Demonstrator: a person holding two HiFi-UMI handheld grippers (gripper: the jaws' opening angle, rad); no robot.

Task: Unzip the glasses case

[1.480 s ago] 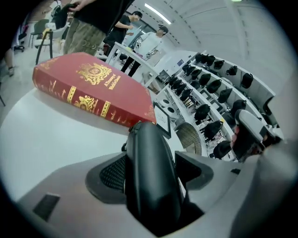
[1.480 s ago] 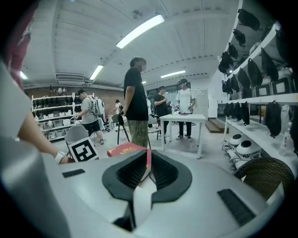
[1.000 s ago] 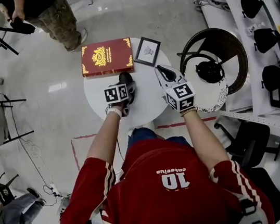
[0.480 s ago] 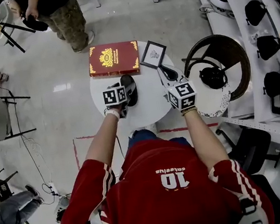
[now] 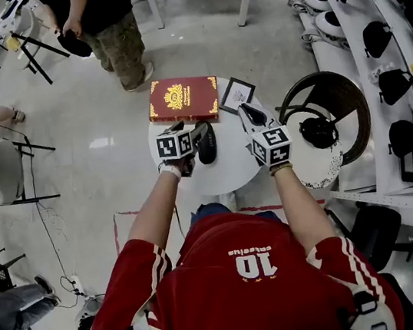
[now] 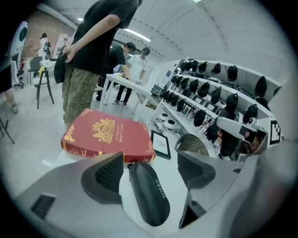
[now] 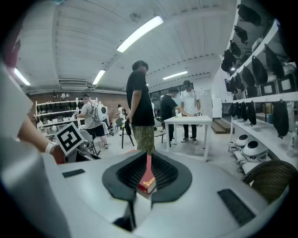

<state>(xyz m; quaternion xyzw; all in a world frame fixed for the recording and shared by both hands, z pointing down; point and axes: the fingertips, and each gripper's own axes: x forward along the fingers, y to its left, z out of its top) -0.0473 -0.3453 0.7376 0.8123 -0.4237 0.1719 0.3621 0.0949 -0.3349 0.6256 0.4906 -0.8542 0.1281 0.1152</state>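
Note:
A black zipped glasses case [image 5: 205, 142] lies on the small round white table [image 5: 227, 172], just in front of a red book [image 5: 183, 99]. My left gripper [image 5: 195, 135] is at the case's left side. In the left gripper view the case [image 6: 149, 192] lies lengthwise between the open jaws of my left gripper [image 6: 150, 167], nearer the left pad, and the pads do not touch it. My right gripper [image 5: 249, 115] hovers over the table's right part, right of the case and apart from it. In the right gripper view my right gripper [image 7: 149, 174] is shut on nothing.
A small black-framed picture [image 5: 236, 94] lies right of the book. A dark wicker chair [image 5: 339, 93] holding a black headset stands to the right, with white shelves of headsets [image 5: 387, 54] behind it. A person [image 5: 102, 21] stands beyond the table; chairs and cables are at left.
The head view has shifted, so the table sits lower and further right. My right gripper has moved inward toward the framed picture. The case stays in front of the book.

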